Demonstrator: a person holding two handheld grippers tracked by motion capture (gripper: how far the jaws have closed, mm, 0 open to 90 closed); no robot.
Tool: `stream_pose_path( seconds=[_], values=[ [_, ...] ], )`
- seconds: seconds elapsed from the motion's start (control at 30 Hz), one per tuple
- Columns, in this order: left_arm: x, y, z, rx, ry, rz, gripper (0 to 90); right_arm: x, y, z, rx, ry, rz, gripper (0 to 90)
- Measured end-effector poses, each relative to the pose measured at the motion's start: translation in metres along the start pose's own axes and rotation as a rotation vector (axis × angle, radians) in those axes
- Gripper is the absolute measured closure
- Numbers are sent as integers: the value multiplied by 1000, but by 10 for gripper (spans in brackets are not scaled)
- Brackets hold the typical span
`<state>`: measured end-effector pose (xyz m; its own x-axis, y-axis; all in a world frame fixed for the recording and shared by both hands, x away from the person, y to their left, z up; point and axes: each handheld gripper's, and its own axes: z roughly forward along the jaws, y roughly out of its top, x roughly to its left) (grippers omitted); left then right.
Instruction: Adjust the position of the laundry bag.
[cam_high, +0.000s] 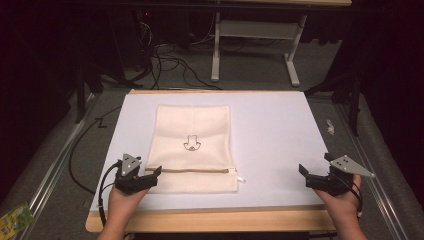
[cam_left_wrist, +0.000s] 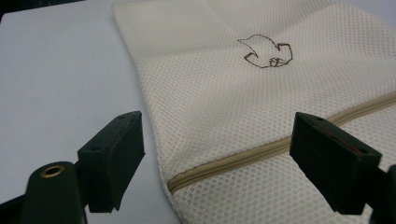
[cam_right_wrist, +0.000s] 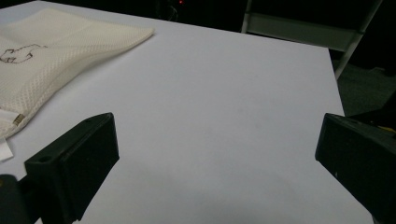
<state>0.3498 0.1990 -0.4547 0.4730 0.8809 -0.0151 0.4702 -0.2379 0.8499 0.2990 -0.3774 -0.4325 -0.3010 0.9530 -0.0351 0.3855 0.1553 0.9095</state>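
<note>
Tabletop (cam_high: 280, 130): a pale, white-covered surface with a wooden edge along the bottom of the high view.

Mesh bag (cam_high: 194, 145): cream, flat on the tabletop, left of centre in the high view. A small dark outline emblem (cam_high: 192, 144) sits near its middle. A beige zipper (cam_high: 200, 170) runs across its lower part, ending at a small white tab (cam_high: 241, 179) at the bag's lower right corner. In the left gripper view the mesh weave is clear and the zipper crosses from lower centre up toward the right edge.

Left tool (cam_high: 150, 176): lower left of the high view, held in the person's left hand (cam_high: 122, 197), at the bag's lower left corner by the zipper's end. In the left gripper view its jaws stand wide apart, one over bare tabletop beside the bag's edge, the other over the mesh near the zipper; nothing is between them beyond the bag edge lying flat below. Contact with the bag cannot be confirmed.

Right tool (cam_high: 310, 177): lower right of the high view, held in the person's right hand (cam_high: 345, 197), well apart from the bag. In the right gripper view its jaws are spread wide over bare tabletop, with the bag at the upper left of that frame.

Beyond the tabletop: dark floor with cables (cam_high: 165, 62) and a white table frame (cam_high: 255, 45) at the top of the high view.
</note>
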Motion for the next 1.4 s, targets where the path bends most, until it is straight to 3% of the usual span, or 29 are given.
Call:
stream_pose_path(
  seconds=[0.13,0.3,0.37,0.47,0.5,0.57,0.7,0.77,0.87,0.93,1.07,1.17,1.3,1.4],
  values=[
    [5,1,3,-4,-28,-32,239,-1,0,-2,-20,-13,16,0],
    [12,0,11,65,-34,-72,273,-5,-2,-2,-7,-13,58,0],
    [17,-4,13,106,-31,-110,323,-5,-2,-2,-2,-7,73,0],
    [26,-13,19,178,-19,-168,427,-4,-2,-2,-1,-10,55,0],
    [28,-15,21,192,-19,-174,435,-3,-2,-1,5,-12,53,1],
    [29,-17,22,174,-30,-196,492,-1,-3,0,18,-6,50,8],
    [26,-16,24,178,-47,-177,680,5,-3,5,43,34,28,24],
    [26,-16,25,178,-79,-185,792,10,-2,7,54,45,21,28],
    [23,-15,26,183,-107,-185,835,16,-1,10,59,63,19,45],
    [10,-11,28,200,-148,-121,838,21,0,12,57,72,12,81],
    [-22,-4,33,210,-232,-6,838,37,-1,19,72,99,-48,150],
    [-39,-1,36,217,-236,60,832,49,2,27,81,134,-66,164],
    [-42,3,33,194,-230,74,787,63,8,43,125,145,-93,207],
    [-39,2,30,175,-217,74,706,73,16,62,151,172,-68,269]
  ],
)
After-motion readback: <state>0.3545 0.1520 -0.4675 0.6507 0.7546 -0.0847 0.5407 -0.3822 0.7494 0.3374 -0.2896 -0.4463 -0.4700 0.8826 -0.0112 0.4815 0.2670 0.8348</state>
